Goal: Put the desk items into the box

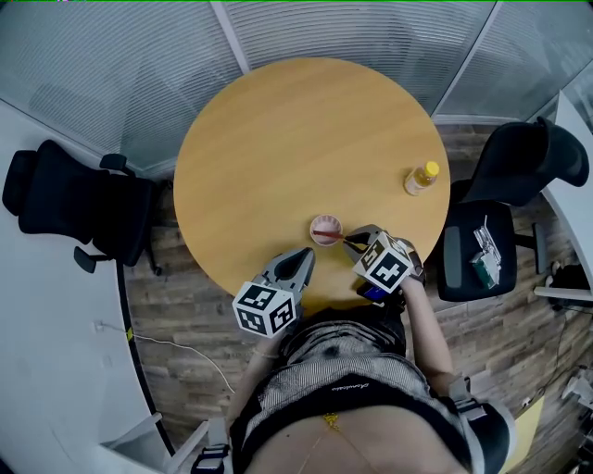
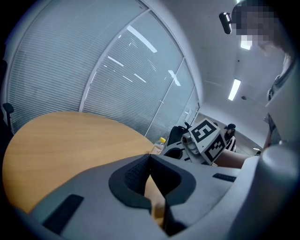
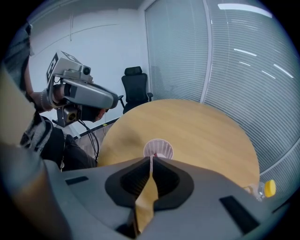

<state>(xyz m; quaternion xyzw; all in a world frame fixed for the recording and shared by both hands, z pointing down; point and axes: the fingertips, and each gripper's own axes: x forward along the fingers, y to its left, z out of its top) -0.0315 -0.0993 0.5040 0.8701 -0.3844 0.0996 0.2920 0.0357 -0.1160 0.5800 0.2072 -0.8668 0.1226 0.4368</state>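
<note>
Right gripper: you have it pointing steeply down over the near side of the round light-wood table. Its jaws are drawn almost together and pinch a thin reddish stick-like item at the very tips. What the item is cannot be told.

The item's free end points at the small round white slatted container. The container stands upright on the table just beyond the jaw tips and looks pinkish inside. Whether the stick touches its rim cannot be told.

Left gripper: its jaws meet tip to tip with nothing between them; only table wood shows through the gap behind the tips. You hold it over the table's near edge, just left of the container and apart from it. It is the closest thing to the container on that side.

Surroundings:
- A clear plastic bottle with a yellow cap stands upright near the table's right edge, well apart from the container.
- A black office chair stands off the table's left side.
- A second black office chair stands to the right, with small packets on its seat.
- A glass wall with blinds runs behind the table.
</note>
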